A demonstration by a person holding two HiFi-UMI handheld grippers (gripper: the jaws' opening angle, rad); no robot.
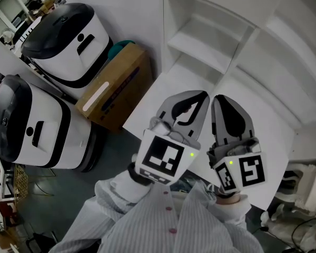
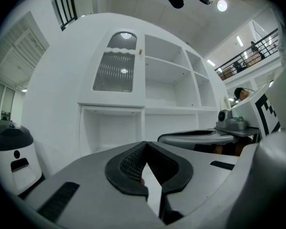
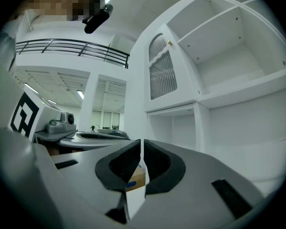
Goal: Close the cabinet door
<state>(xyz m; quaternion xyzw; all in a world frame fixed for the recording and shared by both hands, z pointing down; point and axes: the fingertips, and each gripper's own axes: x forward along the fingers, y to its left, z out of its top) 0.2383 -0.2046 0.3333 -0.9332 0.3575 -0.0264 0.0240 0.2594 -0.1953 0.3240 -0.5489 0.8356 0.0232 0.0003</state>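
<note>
**Both tongs closed and empty, door high ahead of them**

The left tongs (image 2: pixel 145 144) have their jaws meeting at the tips with nothing between them. The right tongs (image 3: pixel 141 143) show only a thin slit between the pads and are closed on nothing as well. In the head view they sit side by side, both pointing at the white cabinet (image 1: pixel 263 83).

The cabinet door (image 2: pixel 115 70) is the arched panel with ribbed glass over the upper compartment of the cabinet's left-hand column. It stands well above the jaws of both tongs and well apart from them. It lies up and to the left of where the left tongs point, and almost straight above the right tongs' tips, seen edge-on from there. Its long axis is upright. A small knob (image 2: pixel 139 51) sits near the top of its right edge, so the hinges are probably on the left.

The door looks flush with the cabinet front, so it seems shut or nearly so, though a small gap cannot be ruled out. The left tongs face the panel more squarely. If a final press is needed, they would have to rise and push near the knob edge.
</note>
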